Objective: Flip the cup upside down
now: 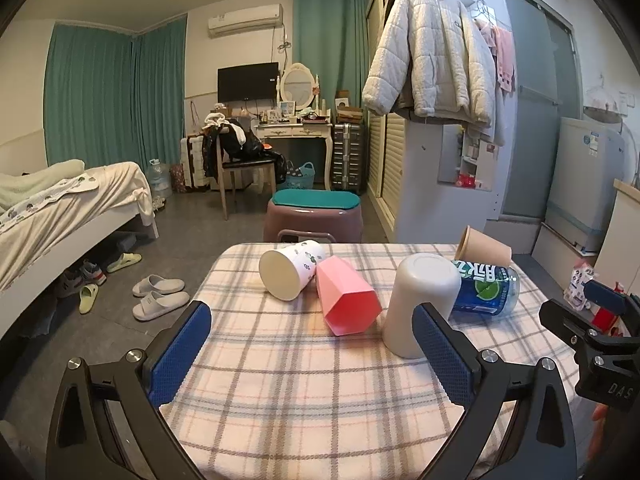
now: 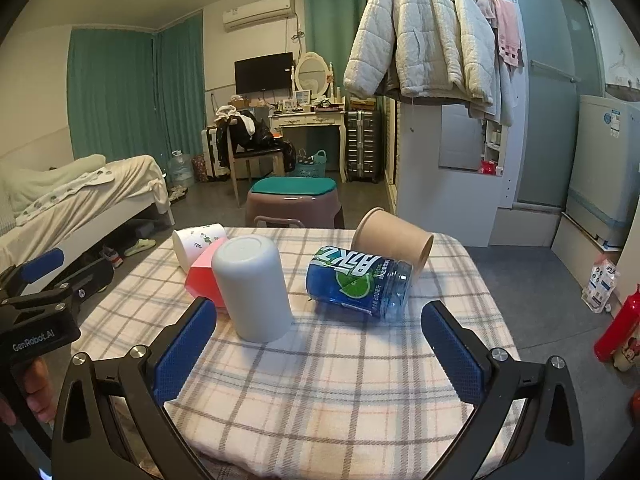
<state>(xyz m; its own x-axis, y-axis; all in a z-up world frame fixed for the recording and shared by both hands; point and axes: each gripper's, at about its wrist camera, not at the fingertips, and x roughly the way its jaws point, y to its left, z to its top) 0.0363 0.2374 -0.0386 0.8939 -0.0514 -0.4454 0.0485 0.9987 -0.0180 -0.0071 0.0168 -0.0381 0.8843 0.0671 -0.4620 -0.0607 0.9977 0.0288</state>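
A plain white cup [image 1: 422, 304] stands upside down on the plaid tablecloth [image 1: 304, 392], its base up; it also shows in the right wrist view [image 2: 252, 288]. A pink faceted cup [image 1: 346, 298] lies on its side to its left. A white cup with green prints [image 1: 290, 274] lies on its side behind that. A brown paper cup [image 2: 394, 242] lies on its side at the far right. My left gripper [image 1: 312, 340] is open and empty, near the table's front edge. My right gripper [image 2: 320, 336] is open and empty, in front of the white cup.
A blue cut-off drink bottle [image 2: 360, 282] lies on its side between the white cup and the brown cup. A pink stool [image 1: 314, 216] stands behind the table. A red bottle [image 2: 618, 330] stands on the floor at the right.
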